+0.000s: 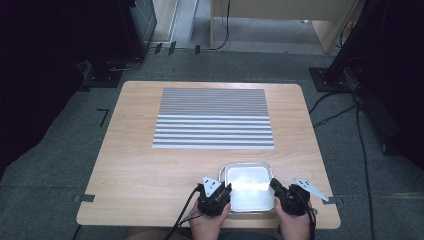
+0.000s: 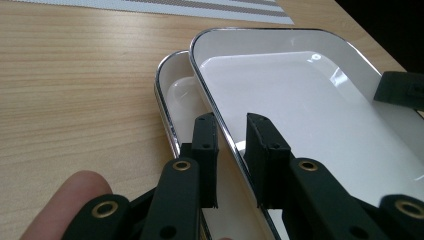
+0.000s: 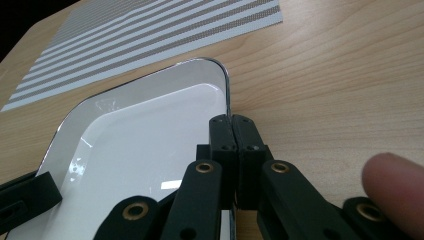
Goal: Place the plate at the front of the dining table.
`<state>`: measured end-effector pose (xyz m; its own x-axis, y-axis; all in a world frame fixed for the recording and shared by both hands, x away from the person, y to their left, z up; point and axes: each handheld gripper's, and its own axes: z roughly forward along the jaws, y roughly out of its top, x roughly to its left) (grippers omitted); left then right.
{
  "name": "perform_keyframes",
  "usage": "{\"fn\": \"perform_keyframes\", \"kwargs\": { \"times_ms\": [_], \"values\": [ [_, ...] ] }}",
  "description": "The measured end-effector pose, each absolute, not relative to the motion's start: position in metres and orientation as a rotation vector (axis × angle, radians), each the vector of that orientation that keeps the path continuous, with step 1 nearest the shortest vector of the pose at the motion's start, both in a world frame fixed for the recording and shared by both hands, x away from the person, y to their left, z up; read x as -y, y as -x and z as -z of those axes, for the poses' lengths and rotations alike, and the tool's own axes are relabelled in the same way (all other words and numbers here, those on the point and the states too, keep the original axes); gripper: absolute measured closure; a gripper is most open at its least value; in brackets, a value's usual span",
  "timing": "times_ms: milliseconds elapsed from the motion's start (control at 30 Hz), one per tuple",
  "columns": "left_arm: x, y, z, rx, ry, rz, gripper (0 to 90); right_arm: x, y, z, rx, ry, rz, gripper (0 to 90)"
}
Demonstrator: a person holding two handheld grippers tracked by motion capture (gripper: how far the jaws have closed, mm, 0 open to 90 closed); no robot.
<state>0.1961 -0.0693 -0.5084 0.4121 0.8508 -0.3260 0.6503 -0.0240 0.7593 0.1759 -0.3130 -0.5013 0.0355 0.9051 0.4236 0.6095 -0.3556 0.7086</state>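
left gripper [image 2: 231,145] gapes astride upper tray [image 2: 300,100]'s rim, revealing lower tray [image 2: 175,95]; right gripper [image 3: 232,131] seemingly pinches rim.

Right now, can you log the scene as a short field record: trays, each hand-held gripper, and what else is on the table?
trays: two white trays, upper tray stacked offset on lower tray
left hand-held gripper: jaws open, straddling the upper tray's rim
right hand-held gripper: jaws shut on the upper tray's opposite rim
table: light wood
also on table: striped mat, beyond the trays
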Motion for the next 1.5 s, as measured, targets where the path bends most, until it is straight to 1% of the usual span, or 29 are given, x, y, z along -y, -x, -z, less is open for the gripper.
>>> {"fn": "perform_keyframes", "kwargs": {
  "times_ms": [333,467,633,900,1000,1200,1500],
  "values": [
    [0.072,-0.197,0.509,-1.3,-1.748,-0.316,77.2,0.315,-0.173,0.5,-1.54,-1.985,-1.247,89.9],
    [0.07,-0.196,0.501,-1.276,-1.748,-0.358,79.6,0.313,-0.171,0.496,-1.534,-1.971,-1.264,90.0],
    [0.067,-0.199,0.498,-1.279,-1.738,-0.348,81.8,0.311,-0.171,0.493,-1.54,-1.959,-1.272,90.0],
    [0.054,-0.204,0.488,-1.283,-1.705,-0.329,83.7,0.301,-0.173,0.482,-1.546,-1.901,-1.276,90.0],
    [0.044,-0.209,0.482,-1.294,-1.683,-0.333,85.2,0.29,-0.176,0.472,-1.574,-1.842,-1.27,90.0],
    [0.028,-0.215,0.474,-1.303,-1.646,-0.341,87.3,0.275,-0.184,0.465,-1.613,-1.793,-1.28,89.9],
    [0.015,-0.224,0.464,-1.314,-1.612,-0.372,88.2,0.262,-0.198,0.455,-1.636,-1.77,-1.296,90.0]
  ]
}}
